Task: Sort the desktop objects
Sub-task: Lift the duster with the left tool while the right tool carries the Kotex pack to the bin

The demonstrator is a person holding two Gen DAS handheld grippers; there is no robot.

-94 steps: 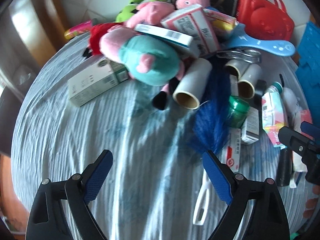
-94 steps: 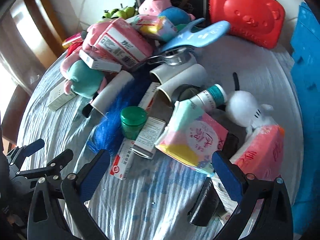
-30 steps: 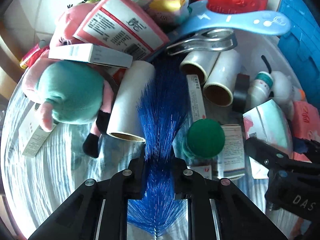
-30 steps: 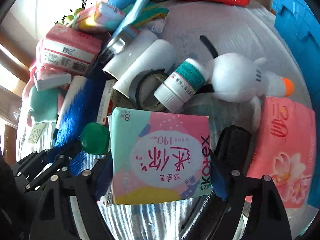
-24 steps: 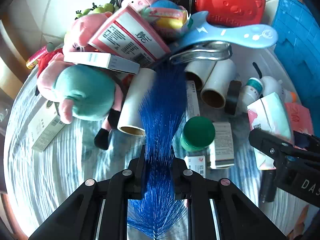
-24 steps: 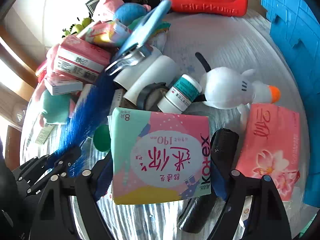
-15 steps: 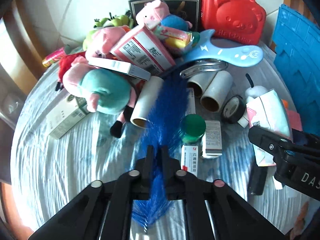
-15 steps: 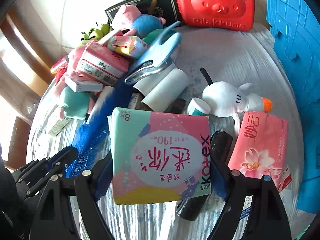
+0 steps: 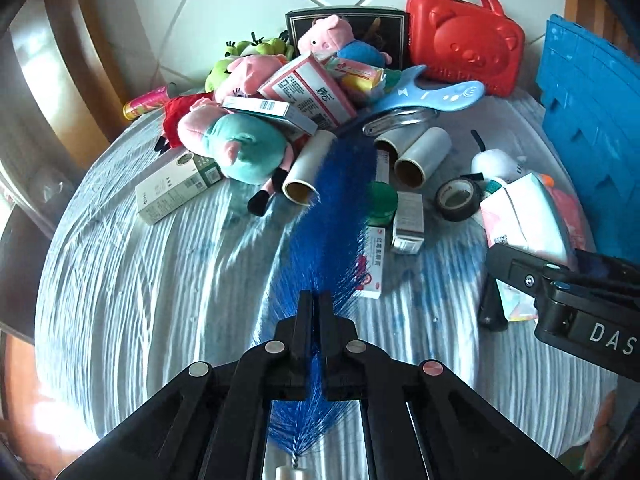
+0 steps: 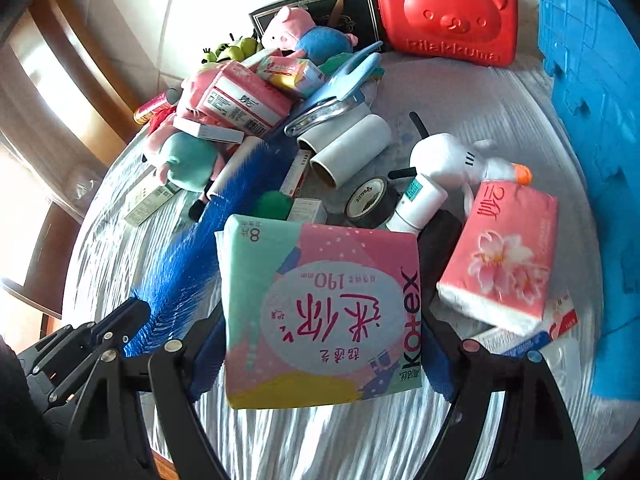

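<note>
My left gripper (image 9: 311, 304) is clenched on the blue brush (image 9: 332, 216), pinching the bristles near the handle end so the long head hangs forward over the desk (image 9: 160, 300); its far tip reaches toward the pile under the metal clip (image 9: 398, 120). Mid-desk clutter sits loose: paper rolls (image 9: 420, 156), green cap jar (image 9: 382, 200), tape roll (image 9: 458, 200), plush toys and boxes heaped at the back. My right gripper (image 10: 320, 336) is clamped across the pad pack (image 10: 320, 312), squeezing its sides so it stays flat and lifted clear. The pink tissue pack (image 10: 504, 256) lies just right of it. The blue crate (image 10: 592, 100) stands at the right edge, probably a sorting bin.
</note>
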